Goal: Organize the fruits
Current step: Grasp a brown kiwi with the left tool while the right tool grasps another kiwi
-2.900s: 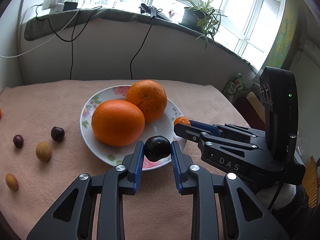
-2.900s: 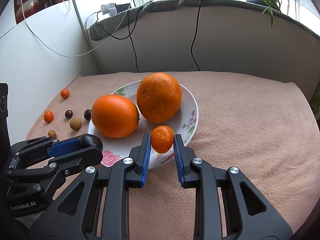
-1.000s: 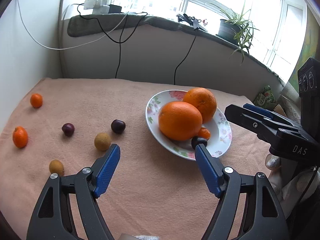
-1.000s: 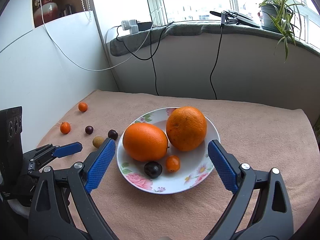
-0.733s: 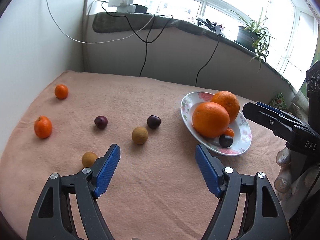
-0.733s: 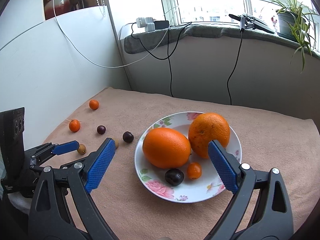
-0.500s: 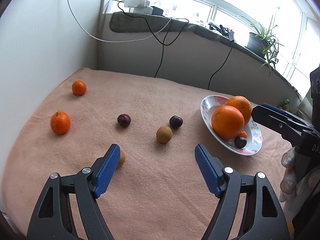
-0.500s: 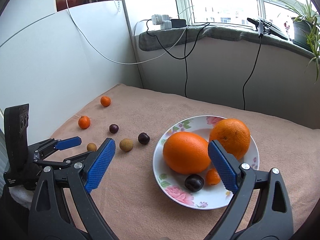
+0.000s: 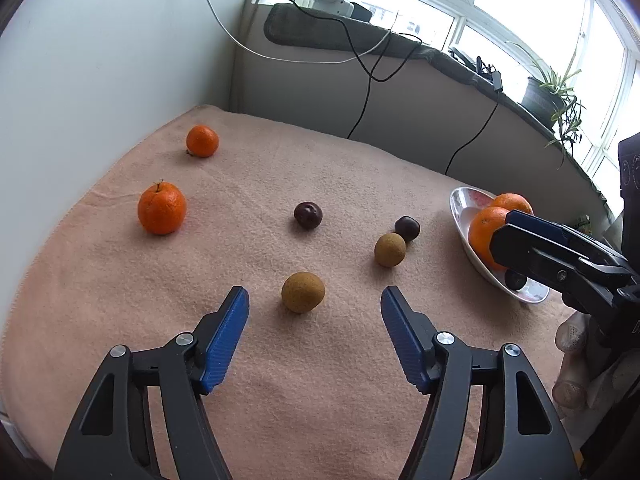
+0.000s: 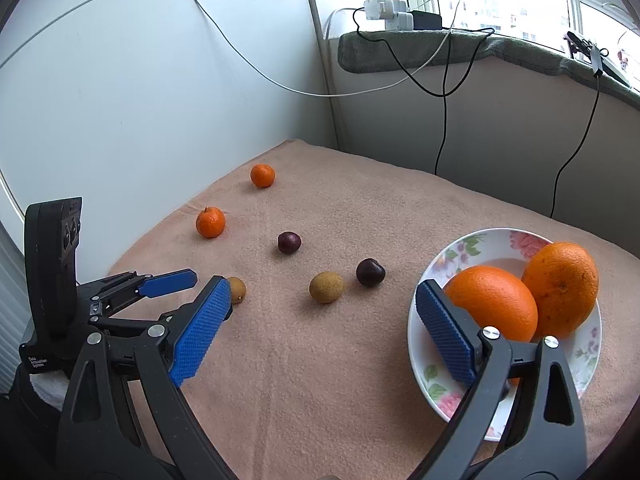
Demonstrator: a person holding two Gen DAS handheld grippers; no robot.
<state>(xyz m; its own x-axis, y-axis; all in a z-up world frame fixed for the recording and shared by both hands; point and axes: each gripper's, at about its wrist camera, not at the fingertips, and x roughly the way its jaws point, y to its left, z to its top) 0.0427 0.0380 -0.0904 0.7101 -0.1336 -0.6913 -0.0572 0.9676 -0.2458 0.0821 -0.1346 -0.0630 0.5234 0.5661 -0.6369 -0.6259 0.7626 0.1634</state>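
Left gripper (image 9: 314, 316) empty, jaws closing around near brown fruit (image 9: 303, 292), not touching. Right gripper (image 10: 320, 334) wide open, empty. Both left plate (image 10: 424, 364) after drop-off; next pickup starting.

Little lettering in my views. On the left gripper (image 10: 190, 278), seen from the right wrist camera, a small white label sits low on the black body, in three short lines; too small and blurred for me to read. On the right gripper (image 9: 520, 226), seen from the left wrist camera, a white mark shows at the frame edge, cut off, unreadable.
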